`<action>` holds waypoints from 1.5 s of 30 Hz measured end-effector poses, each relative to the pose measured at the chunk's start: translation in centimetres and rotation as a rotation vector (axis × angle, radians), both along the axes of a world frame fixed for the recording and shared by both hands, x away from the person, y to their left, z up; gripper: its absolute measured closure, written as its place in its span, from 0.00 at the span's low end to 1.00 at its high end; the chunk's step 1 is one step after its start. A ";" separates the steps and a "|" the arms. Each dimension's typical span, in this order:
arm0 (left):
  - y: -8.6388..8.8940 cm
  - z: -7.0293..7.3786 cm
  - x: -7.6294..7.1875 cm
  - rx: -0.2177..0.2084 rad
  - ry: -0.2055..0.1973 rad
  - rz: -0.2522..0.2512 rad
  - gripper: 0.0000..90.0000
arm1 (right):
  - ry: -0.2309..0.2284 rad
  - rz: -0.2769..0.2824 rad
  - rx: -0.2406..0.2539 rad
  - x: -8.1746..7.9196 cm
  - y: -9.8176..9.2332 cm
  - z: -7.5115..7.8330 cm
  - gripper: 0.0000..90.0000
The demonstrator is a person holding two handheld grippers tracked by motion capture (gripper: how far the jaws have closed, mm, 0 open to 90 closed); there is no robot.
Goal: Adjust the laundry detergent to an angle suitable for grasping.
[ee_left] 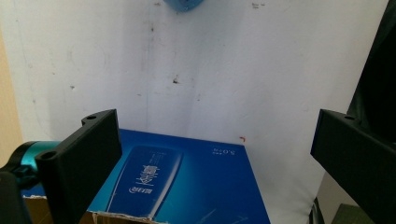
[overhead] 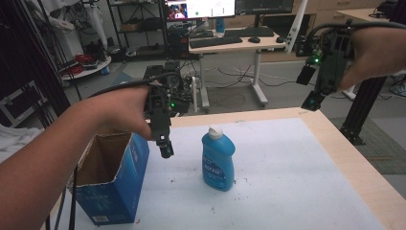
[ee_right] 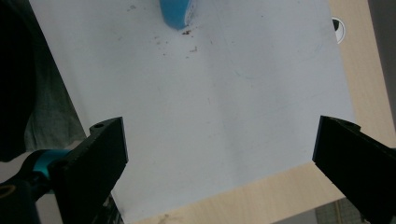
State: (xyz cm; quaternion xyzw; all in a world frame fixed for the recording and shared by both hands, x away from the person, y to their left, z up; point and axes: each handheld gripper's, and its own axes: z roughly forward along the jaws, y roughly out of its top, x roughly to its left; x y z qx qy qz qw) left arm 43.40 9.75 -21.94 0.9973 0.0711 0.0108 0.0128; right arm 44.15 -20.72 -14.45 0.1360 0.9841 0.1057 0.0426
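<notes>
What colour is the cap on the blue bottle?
White. The bottle stands upright, and its cap shows best in the high view.

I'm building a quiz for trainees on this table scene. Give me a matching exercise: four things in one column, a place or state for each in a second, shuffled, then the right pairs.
Things
1. blue bottle
2. blue carton
3. left gripper
4. right gripper

Places or states
A. held high past the table's far right corner, jaws open
B. stands upright mid-sheet, white cap on
C. hangs between carton and bottle, jaws open
D. sits at the sheet's left edge, top open

Pairs: 1-B, 2-D, 3-C, 4-A
</notes>
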 end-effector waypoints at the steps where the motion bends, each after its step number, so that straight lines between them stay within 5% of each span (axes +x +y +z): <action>1: 0.0 0.0 -0.1 -0.003 -0.002 0.002 0.02 | 0.005 -0.005 0.014 -0.2 -0.1 -0.3 0.02; 12: 0.2 0.0 -0.3 -0.004 -0.004 0.000 0.02 | 0.025 -0.004 0.199 -3.4 -0.4 -3.6 0.02; 21: 0.0 -0.2 -0.6 -0.012 -0.003 -0.016 0.02 | -0.008 -0.033 0.444 -5.2 -0.3 -6.4 0.03; 33: 0.4 -0.6 -0.8 -0.012 0.002 -0.016 0.02 | -0.037 -0.117 0.500 -7.0 1.4 -11.7 0.03; 45: 0.6 -0.5 -1.2 -0.015 -0.002 -0.020 0.02 | -0.092 -0.189 0.586 -6.4 3.2 -14.9 0.02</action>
